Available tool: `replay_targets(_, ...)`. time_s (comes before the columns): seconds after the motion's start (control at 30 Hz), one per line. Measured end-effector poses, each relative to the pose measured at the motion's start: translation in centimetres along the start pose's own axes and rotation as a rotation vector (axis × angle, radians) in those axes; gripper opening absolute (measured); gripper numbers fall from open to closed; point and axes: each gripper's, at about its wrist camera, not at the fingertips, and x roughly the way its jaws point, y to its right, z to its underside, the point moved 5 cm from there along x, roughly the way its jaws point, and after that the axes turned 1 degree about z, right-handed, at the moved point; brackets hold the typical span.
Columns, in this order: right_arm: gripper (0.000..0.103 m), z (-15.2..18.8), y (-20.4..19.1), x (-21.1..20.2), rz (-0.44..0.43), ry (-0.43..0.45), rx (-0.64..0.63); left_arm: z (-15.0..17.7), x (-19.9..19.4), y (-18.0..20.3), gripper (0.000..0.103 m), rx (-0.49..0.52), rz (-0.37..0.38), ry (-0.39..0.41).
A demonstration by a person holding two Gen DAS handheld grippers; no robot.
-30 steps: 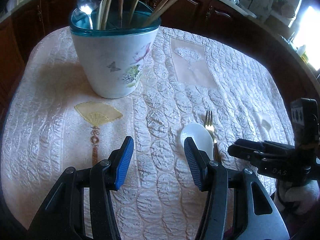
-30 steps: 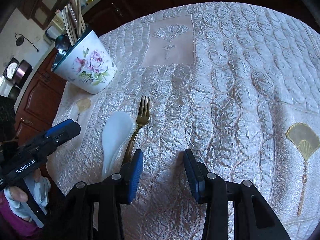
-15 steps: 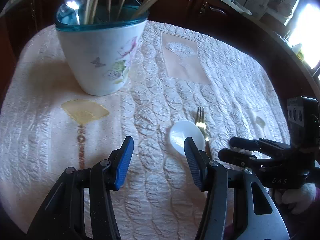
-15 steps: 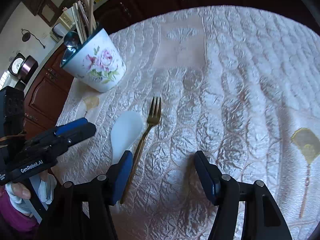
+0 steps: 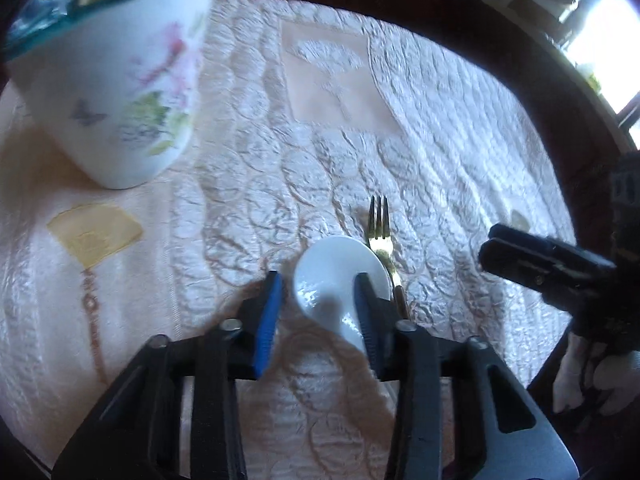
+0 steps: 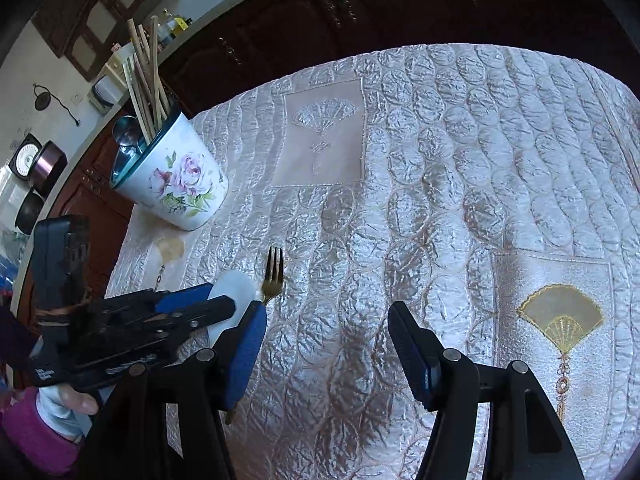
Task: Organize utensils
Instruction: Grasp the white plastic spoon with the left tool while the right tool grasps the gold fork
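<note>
Broadly, a quilted cream tablecloth (image 6: 460, 168) with embroidered fan motifs covers the whole table, and dark wooden cabinets (image 6: 360, 4) stand behind it. Near the table's far left corner stands the floral utensil pot (image 6: 176, 184) with a teal rim, holding wooden chopsticks (image 6: 146, 76) and a metal spoon (image 6: 125, 130); in the left wrist view it now sits further up and to the left than a second ago and is blurred, so that camera has come down and closer to the cloth.

Next in size, the left gripper (image 5: 316, 300) has just been closing: its blue pads stood wide apart a second ago and now sit much closer, one on each side of the white ceramic spoon (image 5: 336, 280), which lies flat on the cloth. Whether the pads already press on the spoon I cannot tell.

Meanwhile the right gripper (image 6: 326, 336) has spread wider than a second ago and hangs over bare cloth, nothing between its pads.

Smallest, the gold fork (image 6: 274, 276) lies just beside the white spoon, tines pointing away from the person; its handle runs under the right gripper's left finger (image 6: 244, 352) in the right wrist view. Neither utensil appears to have shifted on the cloth.
</note>
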Motion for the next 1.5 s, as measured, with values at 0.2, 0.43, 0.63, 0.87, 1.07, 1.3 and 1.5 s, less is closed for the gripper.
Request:
replay_targets(0.2, 0.042, -0.9, -0.9, 1.0, -0.024, -0.013, -0.02, -0.3, -0.1, -0.2, 0.01, -0.024, 0.023, 0.013)
replay_targets(0.43, 0.037, -2.1, -2.9, 4.5, -0.039, -0.061, -0.125, 0.4, -2.7, -2.7, 0.005, -0.04, 0.022, 0.046)
replay_targets(0.63, 0.037, -2.9, -4.1, 6.6, -0.054, -0.091, -0.217, 0.6, -4.6, -4.7, 0.003, -0.062, 0.023, 0.06)
replay_targets(0.87, 0.006, -2.9, -5.1, 7.4, -0.078, -0.111, -0.259, 1.2, -4.6, -6.7, 0.003, -0.096, 0.0, 0.045)
replay_targets(1.07, 0.004, -1.7, -4.2, 5.4, -0.066, -0.108, -0.244, 1.3, -3.3, -5.9, 0.01, -0.076, 0.009, 0.006)
replay_targets(1.3, 0.005, -1.8, -2.5, 4.7, -0.089, -0.078, -0.175, 1.0, -2.1, -5.0, 0.019, -0.075, 0.016, -0.005)
replay_targets(1.5, 0.012, -1.9, -2.6, 5.8, -0.118, -0.096, -0.186, 1.0, -2.3, -5.1, 0.012, -0.055, 0.01, -0.002)
